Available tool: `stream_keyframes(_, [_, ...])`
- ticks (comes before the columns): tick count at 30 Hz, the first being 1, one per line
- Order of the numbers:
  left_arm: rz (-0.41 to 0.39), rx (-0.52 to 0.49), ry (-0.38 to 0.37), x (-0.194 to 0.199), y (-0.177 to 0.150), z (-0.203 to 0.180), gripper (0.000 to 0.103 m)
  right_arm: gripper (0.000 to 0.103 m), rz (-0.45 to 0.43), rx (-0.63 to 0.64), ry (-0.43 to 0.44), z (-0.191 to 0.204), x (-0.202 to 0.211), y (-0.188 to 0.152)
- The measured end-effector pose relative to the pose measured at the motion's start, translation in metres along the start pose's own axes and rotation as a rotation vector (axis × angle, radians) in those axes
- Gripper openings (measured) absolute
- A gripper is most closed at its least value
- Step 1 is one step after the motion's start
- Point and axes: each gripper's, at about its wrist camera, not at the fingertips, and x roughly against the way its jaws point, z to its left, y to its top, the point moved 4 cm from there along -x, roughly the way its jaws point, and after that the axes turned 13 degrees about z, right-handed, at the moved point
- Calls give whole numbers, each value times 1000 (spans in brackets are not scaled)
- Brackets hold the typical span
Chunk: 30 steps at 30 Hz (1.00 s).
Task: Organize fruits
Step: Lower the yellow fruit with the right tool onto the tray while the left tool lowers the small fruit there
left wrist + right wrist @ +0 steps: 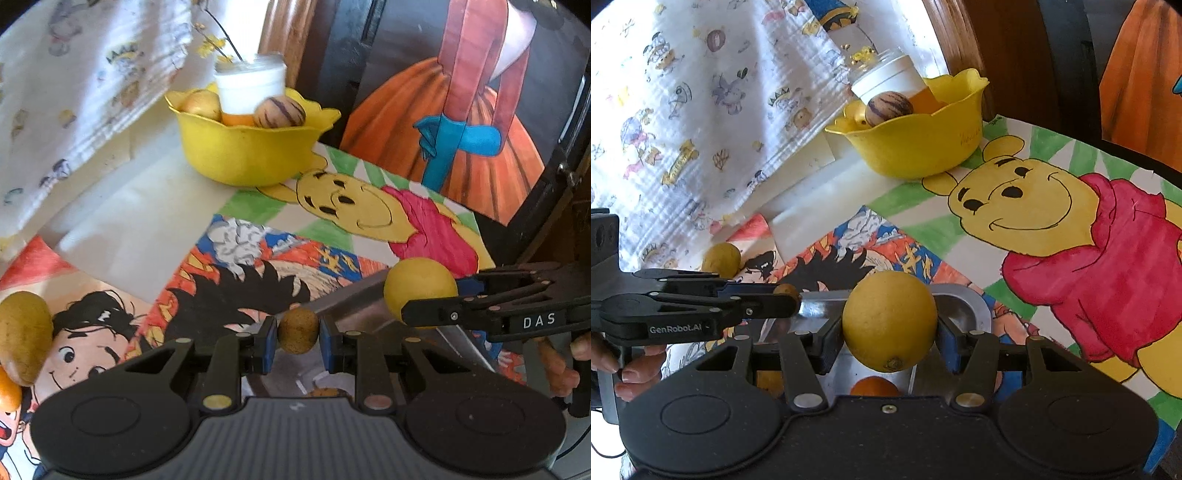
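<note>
While you've got both hands loaded, the job looks roughly halfway to me. Biggest thing first: the yellow bowl [243, 147] sits at the far side of the table, already holding a striped fruit [279, 112], a pale one and something orange, plus a white cup [251, 86] parked in there. Nearer you is a metal tray [964, 306] with an orange fruit [874, 386] left in it.

Your right gripper [890, 332] has its jaws partway apart, clamped on a lemon [890, 321] held just above that tray. Your left gripper [297, 341] is nearly closed, pinching a small brown fruit [297, 332], also over the tray's near end. So two fruits are in transit, nothing dropped yet, and I'd guess the bowl is where they're headed.

View differences: the left camera catches a yellowish fruit [24, 336] at the near left edge with an orange one right below it; the right camera shows the fruit inside the tray, which the left one mostly hides.
</note>
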Motion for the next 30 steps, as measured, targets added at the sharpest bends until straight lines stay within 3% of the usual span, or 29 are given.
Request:
stream_keyframes(21, [120, 33, 45, -16, -8, 1, 27, 56, 43, 71, -124, 9, -9, -5])
stream_keyframes(26, [123, 33, 46, -8, -11, 1, 39, 58, 41, 64, -131, 10, -7, -7])
stream_keyframes(28, [117, 37, 57, -2, -13, 2, 58, 58, 38, 62, -132, 11, -4, -8])
stream_keyframes(30, [107, 49, 66, 6, -14, 3, 62, 61, 35, 61, -133, 13, 0, -10])
